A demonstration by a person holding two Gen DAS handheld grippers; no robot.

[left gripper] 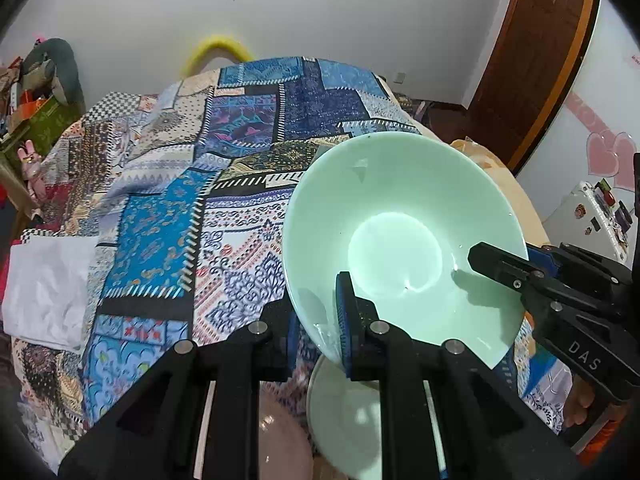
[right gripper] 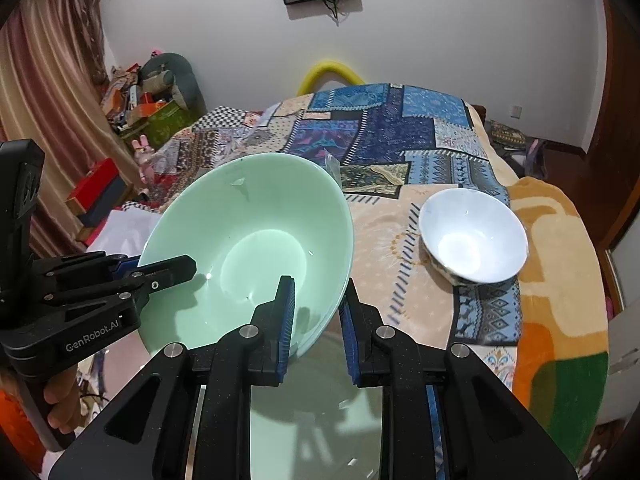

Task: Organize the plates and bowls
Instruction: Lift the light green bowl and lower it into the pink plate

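- Green bowl [left gripper: 400, 236]: a large pale green bowl, held tilted above the bed, its hollow facing the cameras; gripped at two points on its near rim.
- Left gripper [left gripper: 320, 328]: jaws drawn narrow and clamped on the bowl's near-left rim, one blue pad inside the hollow, the other outside the wall.
- Right gripper [right gripper: 316, 320]: jaws likewise narrow, pinching the bowl's near-right rim, one pad inside and one outside. In the left wrist view it enters from the right, its black finger lying over the rim.
- Patchwork blanket [left gripper: 240, 120]: blue, patterned cover spread over the bed beneath and beyond the bowl.
- White bowl [right gripper: 474, 236]: a smaller bowl resting on the blanket, right of the green bowl and well apart from it, slightly tilted.
- Green plate [left gripper: 344, 412]: pale green, directly below the lifted bowl, partly hidden by the gripper frame.
- Pink dish [left gripper: 280, 440]: just left of the green plate, at the near edge, mostly hidden.
- White cloth [left gripper: 48, 280]: folded, at the left side of the bed.
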